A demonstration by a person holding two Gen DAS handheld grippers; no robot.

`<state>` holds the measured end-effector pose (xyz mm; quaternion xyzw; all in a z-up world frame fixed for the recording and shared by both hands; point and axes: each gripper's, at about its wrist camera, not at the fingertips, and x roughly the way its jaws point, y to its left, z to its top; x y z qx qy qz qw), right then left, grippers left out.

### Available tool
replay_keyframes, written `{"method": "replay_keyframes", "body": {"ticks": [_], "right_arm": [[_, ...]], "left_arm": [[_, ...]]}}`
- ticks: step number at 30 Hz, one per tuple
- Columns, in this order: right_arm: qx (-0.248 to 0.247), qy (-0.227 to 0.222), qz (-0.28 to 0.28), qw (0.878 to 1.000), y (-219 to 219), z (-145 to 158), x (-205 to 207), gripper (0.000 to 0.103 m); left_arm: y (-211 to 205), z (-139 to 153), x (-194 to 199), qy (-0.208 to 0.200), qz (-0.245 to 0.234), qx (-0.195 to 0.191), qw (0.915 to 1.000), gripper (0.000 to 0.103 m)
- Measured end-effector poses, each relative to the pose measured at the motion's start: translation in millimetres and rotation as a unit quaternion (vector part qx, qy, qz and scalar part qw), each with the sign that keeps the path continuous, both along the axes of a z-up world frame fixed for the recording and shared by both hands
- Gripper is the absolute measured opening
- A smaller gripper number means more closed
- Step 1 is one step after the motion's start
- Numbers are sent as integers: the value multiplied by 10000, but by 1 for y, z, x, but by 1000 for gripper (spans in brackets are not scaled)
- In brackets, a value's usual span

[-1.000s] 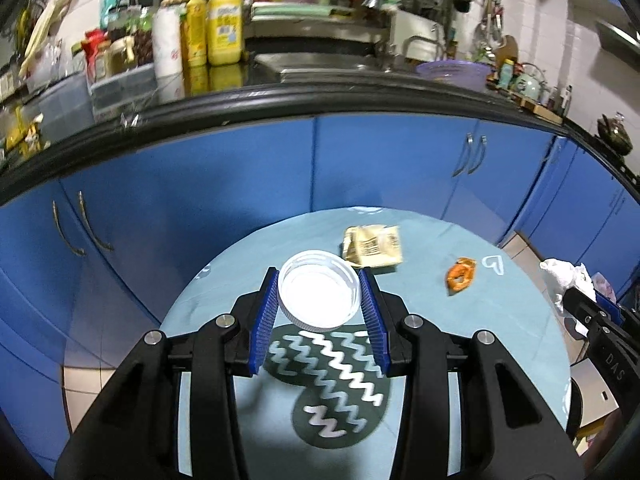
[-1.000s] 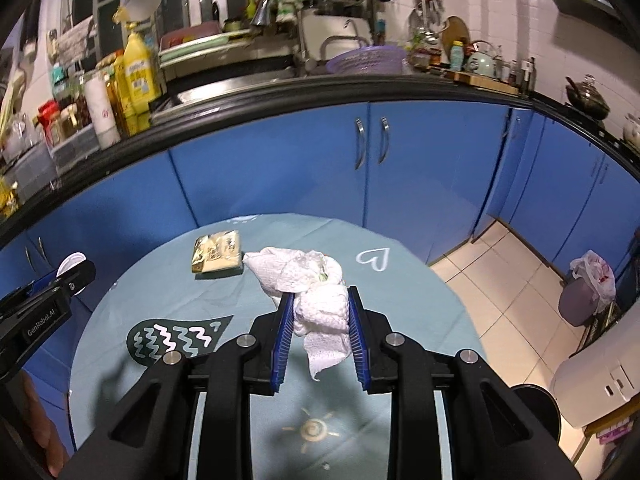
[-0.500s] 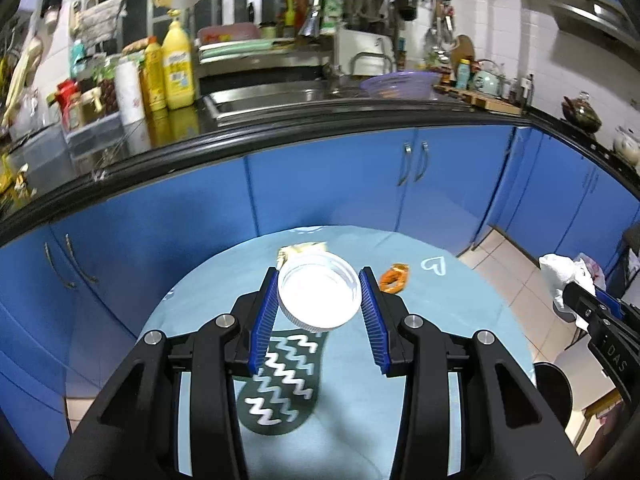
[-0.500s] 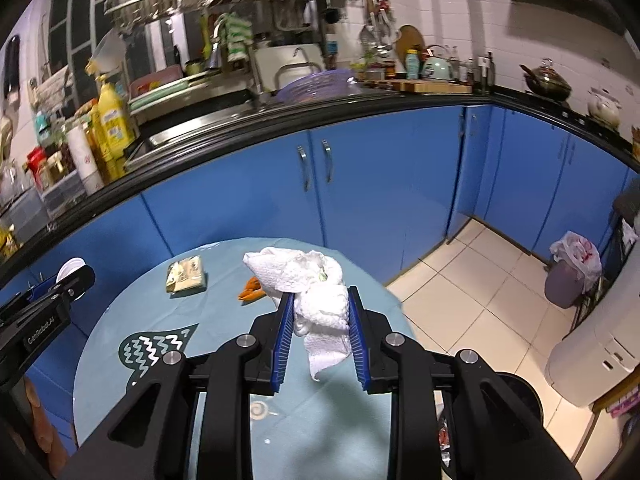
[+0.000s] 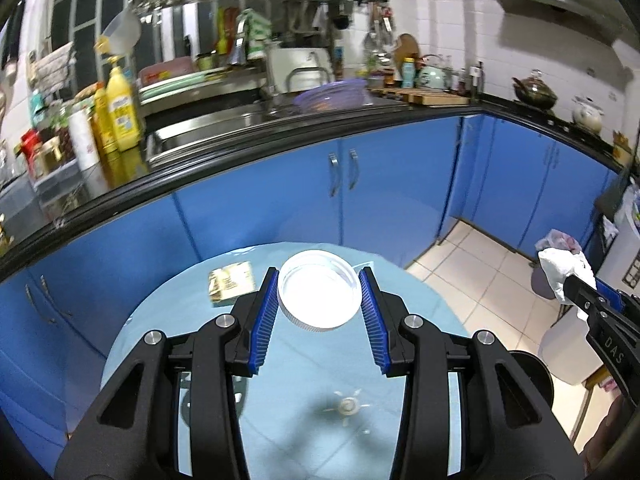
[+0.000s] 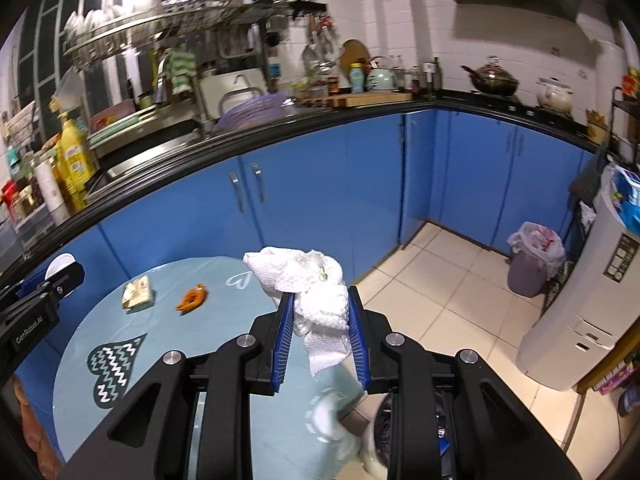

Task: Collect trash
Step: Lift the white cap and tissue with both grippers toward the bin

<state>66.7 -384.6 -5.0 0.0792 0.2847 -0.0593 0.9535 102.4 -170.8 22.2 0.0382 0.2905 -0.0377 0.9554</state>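
Our left gripper (image 5: 320,312) gripped an empty white lid (image 5: 319,289); our right gripper (image 6: 320,336) clamped a crumpled paper towel (image 6: 310,284). A lined bin (image 6: 530,258) on the floor held trash, well apart from the table (image 6: 224,276).

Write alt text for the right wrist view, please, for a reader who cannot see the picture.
The right gripper clamps a crumpled white paper towel between its blue pads, above the edge of a round light-blue table. On the table lie a yellowish snack wrapper and an orange scrap; a lined grey trash bin stands on the tiled floor by blue cabinets.
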Motion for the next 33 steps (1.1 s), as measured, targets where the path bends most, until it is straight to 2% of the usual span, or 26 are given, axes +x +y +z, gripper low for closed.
{"method": "replay_keyframes", "body": {"ticks": [20,33], "right_arm": [[317,141,-914,9952,-104,-16,-28,26],[566,389,-1163,9908,-152,-43,-30,26]], "left_arm": [[-125,3,-7,-71,-1042,363,9939,42],[-198,-4,-6,-35,-1551,571,9862,42]]}}
